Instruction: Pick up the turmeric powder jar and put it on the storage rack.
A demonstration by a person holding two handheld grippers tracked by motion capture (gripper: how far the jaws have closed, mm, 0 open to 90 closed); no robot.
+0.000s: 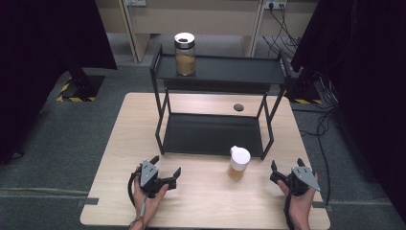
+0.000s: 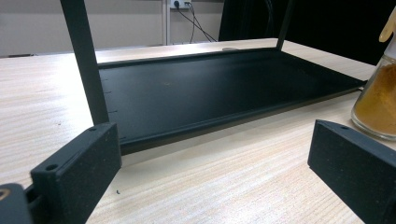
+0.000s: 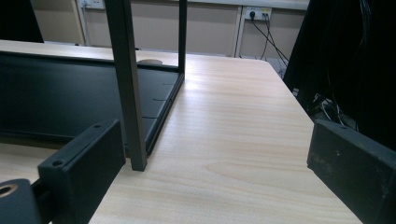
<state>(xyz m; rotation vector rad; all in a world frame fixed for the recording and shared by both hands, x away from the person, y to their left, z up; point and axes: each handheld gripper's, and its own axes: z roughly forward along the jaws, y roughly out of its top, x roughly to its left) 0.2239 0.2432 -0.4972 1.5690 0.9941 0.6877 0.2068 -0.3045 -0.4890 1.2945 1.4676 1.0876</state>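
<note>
- High view: your left hand comes in from the bottom edge and holds the left gripper low over the pale wooden table, jaws aimed towards the rack and slightly right.
- Your right hand holds the right gripper near the table's right front corner, jaws aimed towards the rack.
- Left gripper jaws stand wide apart with nothing between them. Right gripper jaws likewise stand wide apart and hold nothing.
- The small glass jar with white lid and amber-brown powder stands upright on the table between the two grippers, nearer the right one, just in front of the rack's front edge. Neither gripper touches it.
- The black metal two-tier rack stands at mid-table. Its lower tray is bare. On its upper shelf, at the left end, stands a tall glass jar with dark lid and tan contents.
- Grey carpet surrounds the table; black curtains hang at both sides, and pale panelling with a wall socket runs behind.
- Left gripper view: you see the small jar's powder-filled wall at the right edge, beyond the right-hand jaw, and the lower tray from close and low.
- Right gripper view: you see the rack's front right leg standing on the wood, with open table to its right and cables hanging off the far corner.
</note>
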